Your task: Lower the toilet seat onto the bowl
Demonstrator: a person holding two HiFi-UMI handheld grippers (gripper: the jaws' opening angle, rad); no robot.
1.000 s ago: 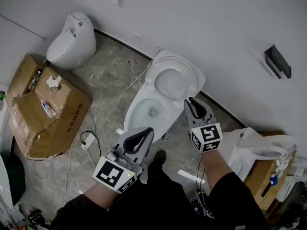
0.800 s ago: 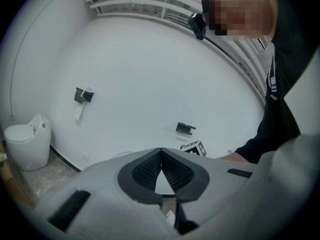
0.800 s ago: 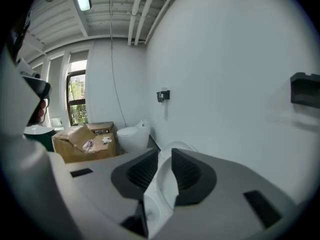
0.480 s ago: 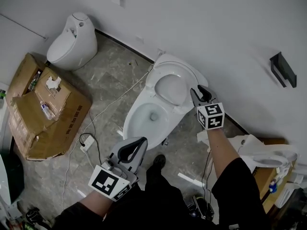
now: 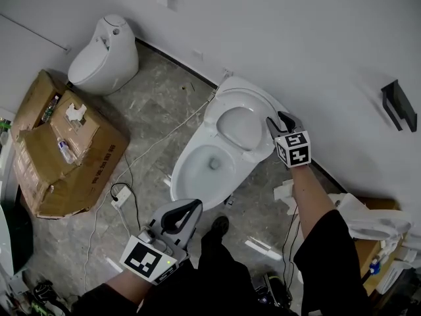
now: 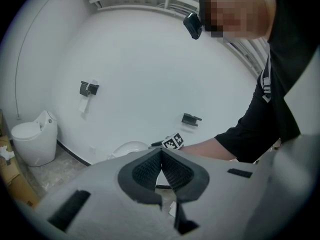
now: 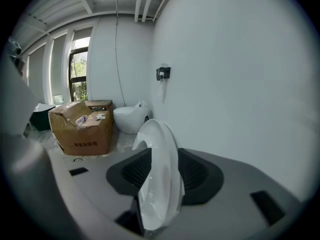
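Right gripper (image 5: pixel 279 120), jaws just opening, upright toilet seat (image 7: pixel 159 170) edge between them

bare storeroom; several toilets (image 5: pixel 191 171), cartons (image 5: pixel 59 151)

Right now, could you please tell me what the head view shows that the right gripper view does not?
Only the head view: the open toilet bowl, the shut left gripper and a power strip on the floor. Only the right gripper view: a window, and the right gripper with its jaws, just opened wider, either side of the edge of the raised toilet seat. Both: that seat, the cardboard box and the second toilet.
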